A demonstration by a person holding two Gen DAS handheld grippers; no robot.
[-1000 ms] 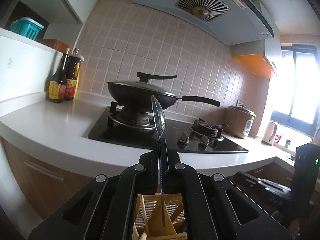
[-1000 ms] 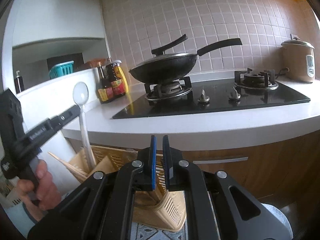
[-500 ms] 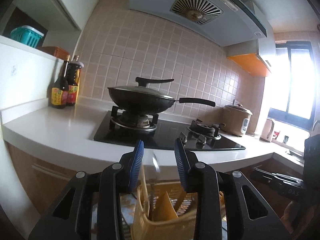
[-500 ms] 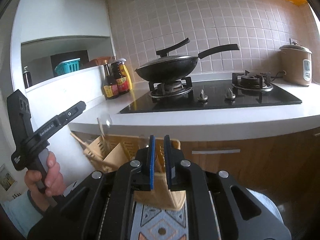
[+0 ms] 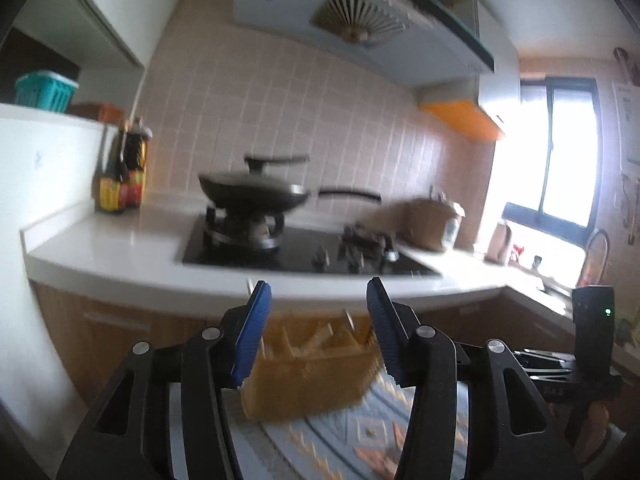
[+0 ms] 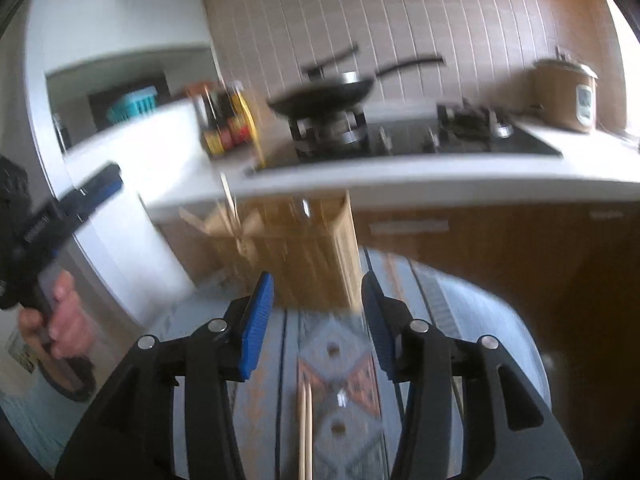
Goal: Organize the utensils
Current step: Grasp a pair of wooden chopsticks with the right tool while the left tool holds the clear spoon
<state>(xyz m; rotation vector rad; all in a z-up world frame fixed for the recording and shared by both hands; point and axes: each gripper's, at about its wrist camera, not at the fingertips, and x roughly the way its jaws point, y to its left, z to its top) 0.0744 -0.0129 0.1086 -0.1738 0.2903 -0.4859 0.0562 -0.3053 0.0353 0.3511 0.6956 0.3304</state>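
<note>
A tan slotted utensil basket (image 5: 310, 364) stands on a patterned cloth, just beyond my left gripper (image 5: 319, 330), which is open and empty. The basket also shows in the right wrist view (image 6: 302, 256), with wooden chopsticks (image 6: 230, 208) and a spoon tip sticking out of it. My right gripper (image 6: 317, 322) is open and empty, a little short of the basket. A pair of wooden chopsticks (image 6: 306, 428) lies on the cloth between and below its fingers. The left gripper (image 6: 96, 188) shows at the left edge of the right view, held by a hand.
A patterned blue and orange cloth (image 6: 340, 360) covers the table. Behind stands a white kitchen counter (image 5: 120, 248) with a gas hob, a lidded black wok (image 5: 256, 192), sauce bottles (image 5: 122, 176) and a rice cooker (image 6: 564, 96). Both views are motion-blurred.
My left gripper opened and let the spoon drop into the basket, then pulled back. My right gripper went from shut to open and dropped lower toward the cloth.
</note>
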